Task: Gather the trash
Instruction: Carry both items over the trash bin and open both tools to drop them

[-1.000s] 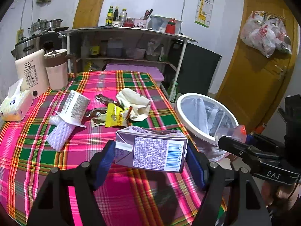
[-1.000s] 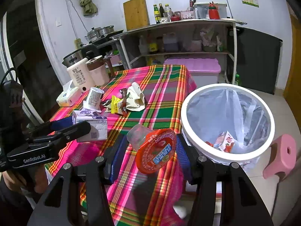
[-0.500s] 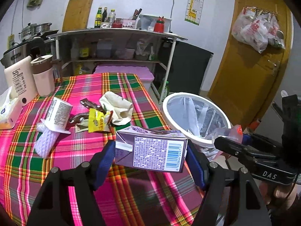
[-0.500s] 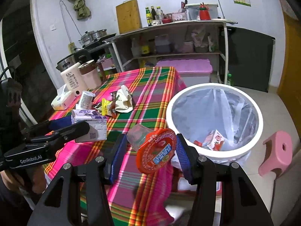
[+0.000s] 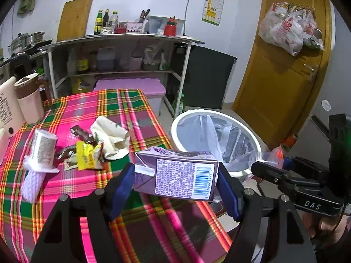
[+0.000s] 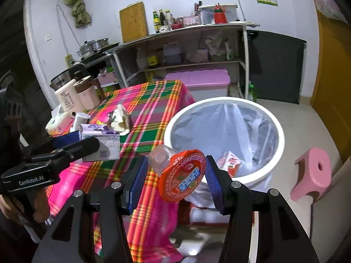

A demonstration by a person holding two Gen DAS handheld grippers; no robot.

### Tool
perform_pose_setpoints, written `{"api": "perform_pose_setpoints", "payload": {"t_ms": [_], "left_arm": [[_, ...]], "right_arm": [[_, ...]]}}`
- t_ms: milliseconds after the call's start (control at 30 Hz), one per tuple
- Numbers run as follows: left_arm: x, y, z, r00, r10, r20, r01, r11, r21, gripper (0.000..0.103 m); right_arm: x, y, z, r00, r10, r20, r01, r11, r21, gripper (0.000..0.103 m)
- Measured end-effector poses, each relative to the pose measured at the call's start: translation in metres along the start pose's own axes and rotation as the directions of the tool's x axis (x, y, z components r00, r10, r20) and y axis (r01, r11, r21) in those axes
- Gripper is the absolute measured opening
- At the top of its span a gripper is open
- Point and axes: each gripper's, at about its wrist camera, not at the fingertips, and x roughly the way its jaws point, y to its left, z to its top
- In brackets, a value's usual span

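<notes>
My left gripper (image 5: pixel 176 180) is shut on a purple milk carton (image 5: pixel 175 178), held above the table's right edge, near the white-rimmed trash bin (image 5: pixel 175 122). My right gripper (image 6: pixel 175 174) is shut on a clear plastic cup with a red foil lid (image 6: pixel 182 175), held beside the bin's near-left rim (image 6: pixel 278 131). A red juice box (image 6: pixel 231 162) lies inside the bin. On the plaid table (image 5: pixel 122 109) lie a yellow wrapper (image 5: pixel 86 157), a crumpled cream wrapper (image 5: pixel 111 137), a paper cup (image 5: pixel 43 151) and white foam netting (image 5: pixel 33 185).
A kettle (image 5: pixel 29 100) and a white bottle (image 5: pixel 6 111) stand at the table's far left. A pink stool (image 6: pixel 313 173) sits on the floor right of the bin. A shelf unit (image 5: pixel 120 61) and a pink storage box (image 5: pixel 131 85) stand behind the table.
Both grippers have drawn back from the table and shifted right toward the bin, each keeping its item. The bin now sits closer and more central in the right wrist view.
</notes>
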Motion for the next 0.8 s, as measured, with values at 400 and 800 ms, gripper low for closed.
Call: {"api": "perform_pose_setpoints", "payload": {"t_ms": [400, 800], "left_arm": [[0.034, -0.017, 0.019, 0.999, -0.048, -0.015, 0.048, 0.998, 0.036, 0.075], [0.072, -0.039, 0.03, 0.993, -0.108, -0.054, 0.113, 0.989, 0.093, 0.075]], "right_arm": [[0.009, -0.037, 0.006, 0.998, -0.06, -0.006, 0.06, 0.998, 0.037, 0.054], [0.028, -0.065, 0.01, 0.994, -0.099, -0.036, 0.101, 0.993, 0.057, 0.054]]}}
